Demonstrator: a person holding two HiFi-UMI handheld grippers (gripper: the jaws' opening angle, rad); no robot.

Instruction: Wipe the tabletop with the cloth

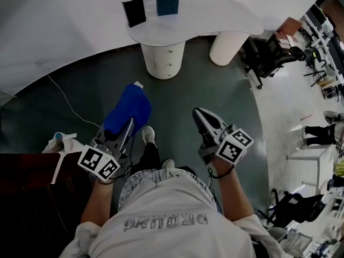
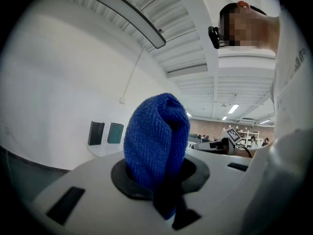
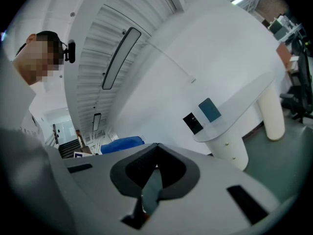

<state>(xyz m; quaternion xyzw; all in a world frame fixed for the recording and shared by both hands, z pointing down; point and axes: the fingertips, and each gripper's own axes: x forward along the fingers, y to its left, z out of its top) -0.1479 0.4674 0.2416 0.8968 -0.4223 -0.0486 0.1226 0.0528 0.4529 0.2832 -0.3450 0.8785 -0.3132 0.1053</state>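
Note:
The blue cloth [image 1: 128,110] is bunched up and held in my left gripper [image 1: 129,123], which is shut on it at waist height over the green floor. In the left gripper view the cloth [image 2: 156,141] stands up out of the jaws of the left gripper [image 2: 159,180] and hides them. My right gripper [image 1: 196,113] is beside it, shut and holding nothing; its view shows the right gripper [image 3: 155,173] closed. The white curved table [image 1: 204,15] is well ahead, out of reach of both grippers, also seen as the table [image 3: 230,116].
A black box [image 1: 134,11] and a teal box [image 1: 167,0] stand upright at the table's back left. A black office chair [image 1: 269,55] is at the table's right. A white bundle [image 1: 64,142] lies on the floor left, beside a dark surface [image 1: 27,198].

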